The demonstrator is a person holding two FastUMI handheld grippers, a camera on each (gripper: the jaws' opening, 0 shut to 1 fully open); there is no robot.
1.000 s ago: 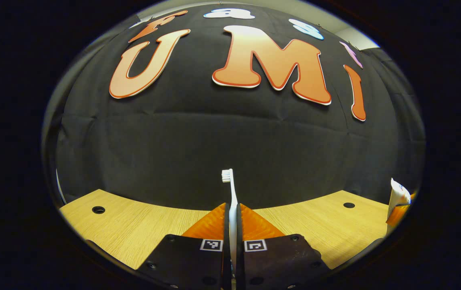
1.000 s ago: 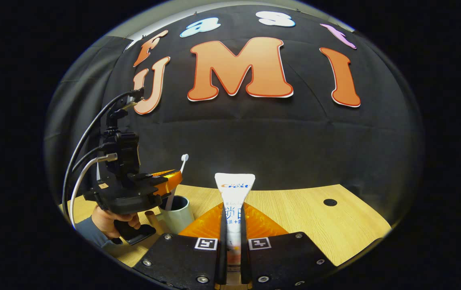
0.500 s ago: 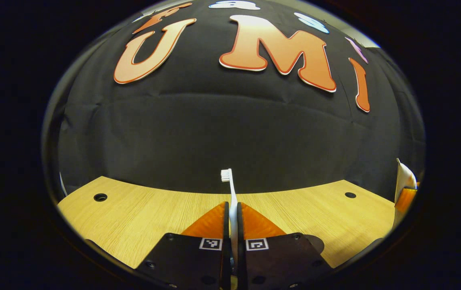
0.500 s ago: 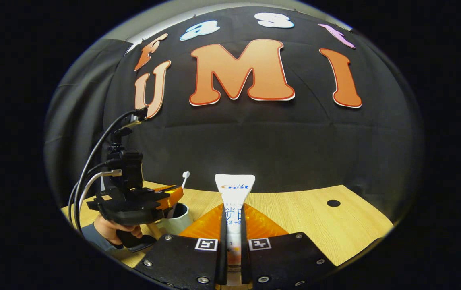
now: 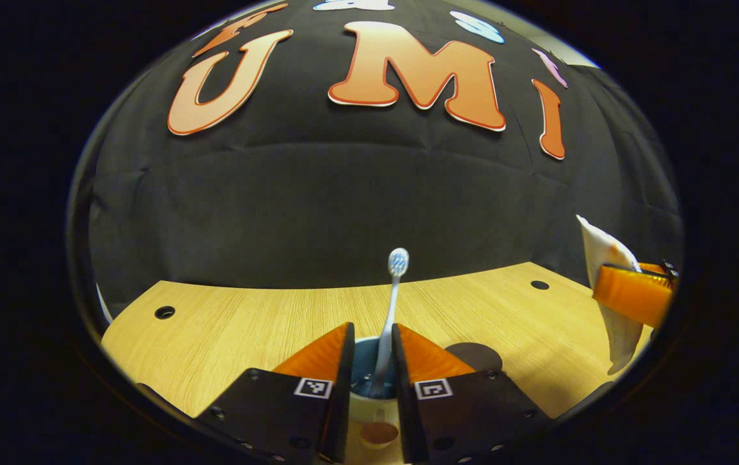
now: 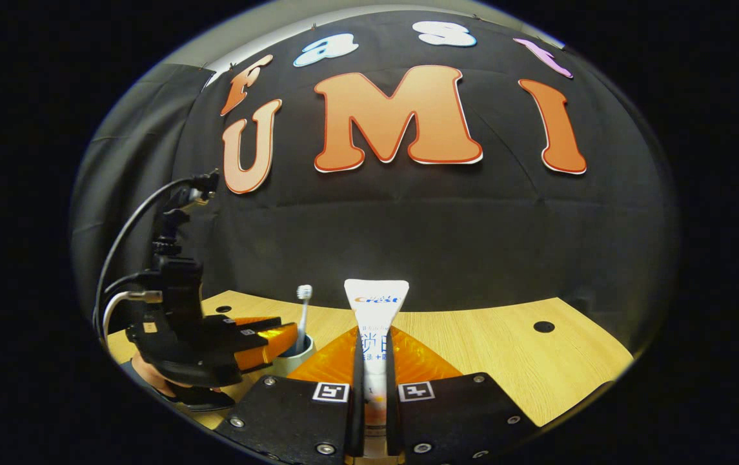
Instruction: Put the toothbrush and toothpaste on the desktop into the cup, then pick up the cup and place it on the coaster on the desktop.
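The white toothbrush (image 5: 390,310) stands in the cup (image 5: 363,374), bristles up, leaning a little right. My left gripper (image 5: 370,329) is open just above the cup, a finger on each side of the handle, neither pressing it. In the right gripper view the cup (image 6: 297,356) and toothbrush (image 6: 303,309) sit at lower left, with the left gripper (image 6: 282,337) beside them. My right gripper (image 6: 374,332) is shut on the white toothpaste tube (image 6: 375,303), held upright above the desktop. At the right rim of the left gripper view, the right gripper (image 5: 630,294) carries that tube (image 5: 605,248).
The wooden desktop (image 6: 505,361) has small dark holes (image 5: 164,312) near its back corners. A dark round patch (image 5: 472,355) lies just right of the cup; coaster or shadow, I cannot tell. A hand (image 6: 150,378) holds the left gripper, with cables (image 6: 124,239) arching above.
The left gripper came down over the cup and opened, letting go of the toothbrush, which now stands in the cup. The right gripper keeps its hold on the toothpaste.
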